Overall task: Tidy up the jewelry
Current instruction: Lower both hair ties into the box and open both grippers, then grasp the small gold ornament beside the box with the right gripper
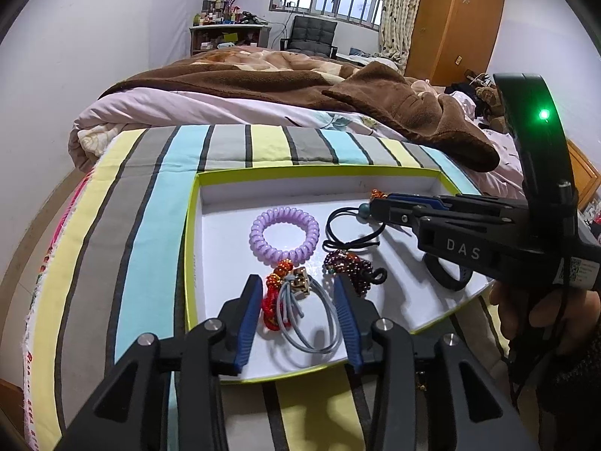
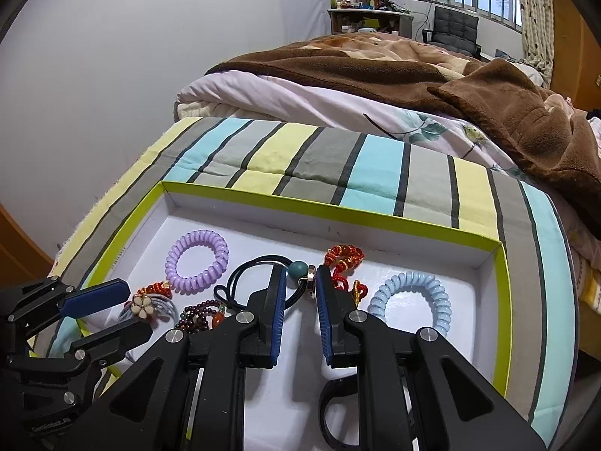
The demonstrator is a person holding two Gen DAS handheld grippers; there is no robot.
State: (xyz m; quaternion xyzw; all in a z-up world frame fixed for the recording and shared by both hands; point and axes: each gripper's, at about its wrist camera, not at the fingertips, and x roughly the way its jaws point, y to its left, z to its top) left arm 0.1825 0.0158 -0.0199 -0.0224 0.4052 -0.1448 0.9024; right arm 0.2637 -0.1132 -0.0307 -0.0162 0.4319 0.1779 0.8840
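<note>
A shallow white tray with a lime-green rim (image 1: 191,225) (image 2: 501,300) lies on a striped cloth. In it lie a purple spiral band (image 1: 284,238) (image 2: 197,261), a black hair tie with a teal bead (image 1: 351,231) (image 2: 298,269), a dark red bead bracelet (image 1: 347,265) (image 2: 203,314), grey hair ties with a flower charm (image 1: 300,300) (image 2: 144,306), red-orange beaded pieces (image 1: 276,293) (image 2: 343,259), a light blue spiral band (image 2: 411,302) and a black band (image 1: 447,278) (image 2: 330,413). My left gripper (image 1: 296,293) is open around the grey ties. My right gripper (image 2: 300,282) is open at the teal bead.
The striped cloth (image 1: 150,195) (image 2: 375,165) covers the surface. Behind it is a bed with a brown blanket (image 1: 285,79) (image 2: 413,71). A hand (image 1: 541,312) holds the right gripper (image 1: 379,206). The left gripper (image 2: 124,308) reaches in at the tray's left edge.
</note>
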